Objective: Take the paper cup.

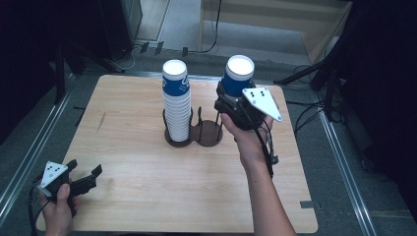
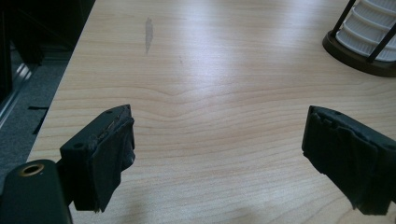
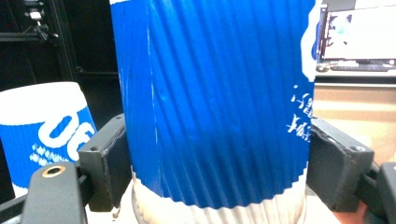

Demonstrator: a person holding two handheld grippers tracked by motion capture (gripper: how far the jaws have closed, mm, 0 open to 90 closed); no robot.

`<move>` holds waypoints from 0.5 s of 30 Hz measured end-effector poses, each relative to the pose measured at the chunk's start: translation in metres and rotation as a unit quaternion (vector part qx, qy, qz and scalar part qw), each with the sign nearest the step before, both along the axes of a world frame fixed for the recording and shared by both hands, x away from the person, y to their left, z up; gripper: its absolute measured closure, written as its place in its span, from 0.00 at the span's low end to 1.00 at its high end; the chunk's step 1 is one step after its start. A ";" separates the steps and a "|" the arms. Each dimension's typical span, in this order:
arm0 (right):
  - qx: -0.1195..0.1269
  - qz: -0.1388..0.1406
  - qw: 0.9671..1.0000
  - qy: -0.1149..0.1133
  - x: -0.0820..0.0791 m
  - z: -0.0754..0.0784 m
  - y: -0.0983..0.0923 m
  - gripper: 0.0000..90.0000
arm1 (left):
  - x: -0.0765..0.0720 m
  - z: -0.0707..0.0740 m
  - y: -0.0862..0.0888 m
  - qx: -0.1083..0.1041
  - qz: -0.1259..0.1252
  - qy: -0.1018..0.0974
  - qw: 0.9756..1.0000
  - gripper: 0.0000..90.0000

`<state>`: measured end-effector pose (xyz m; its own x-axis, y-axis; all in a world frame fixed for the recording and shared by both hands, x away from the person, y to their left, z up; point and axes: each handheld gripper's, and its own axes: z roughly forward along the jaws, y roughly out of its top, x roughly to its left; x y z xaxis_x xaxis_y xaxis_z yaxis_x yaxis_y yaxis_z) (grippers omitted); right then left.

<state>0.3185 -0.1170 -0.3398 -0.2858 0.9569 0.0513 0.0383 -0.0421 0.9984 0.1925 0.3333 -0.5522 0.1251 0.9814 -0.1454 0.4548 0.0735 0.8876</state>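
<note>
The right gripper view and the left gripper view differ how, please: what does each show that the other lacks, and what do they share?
Right gripper view alone: the right hand-held gripper shut on an upside-down blue cup, with a monitor behind. Left gripper view alone: the left hand-held gripper, open with nothing between its jaws, above the bare wooden table, and the holder's dark base. Both share the cup stack, seen from different ends.

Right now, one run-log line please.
right tongs: shut on blue cup, above empty holder slot | left tongs: open | cup stack: in holder
</note>
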 end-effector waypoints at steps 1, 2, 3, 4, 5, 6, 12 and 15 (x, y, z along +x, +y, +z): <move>0.000 0.000 1.000 0.000 0.000 0.000 0.000 0.21 | 0.000 0.000 0.000 0.000 0.000 0.000 1.000 0.11; 0.001 -0.001 1.000 0.003 -0.003 -0.006 -0.004 0.21 | 0.000 0.000 0.000 0.000 0.000 0.000 1.000 0.11; 0.000 -0.002 1.000 0.005 -0.005 -0.009 -0.006 0.21 | 0.000 0.000 0.000 0.000 0.000 0.000 1.000 0.11; -0.002 -0.003 1.000 0.004 -0.006 -0.012 -0.008 0.21 | 0.000 0.000 0.000 0.000 0.001 0.000 1.000 0.11; -0.002 -0.004 1.000 0.006 -0.008 -0.014 -0.009 0.21 | 0.000 0.000 0.000 0.000 0.001 0.000 1.000 0.11; -0.002 -0.004 1.000 0.006 -0.008 -0.014 -0.009 0.21 | 0.000 0.000 0.000 0.001 0.001 -0.001 1.000 0.11; -0.002 -0.017 1.000 0.018 -0.015 -0.033 -0.024 0.21 | -0.001 0.000 0.001 -0.001 0.000 -0.003 1.000 0.11; -0.004 -0.024 1.000 0.020 -0.017 -0.039 -0.031 0.21 | -0.001 0.000 0.001 -0.002 0.001 -0.004 1.000 0.11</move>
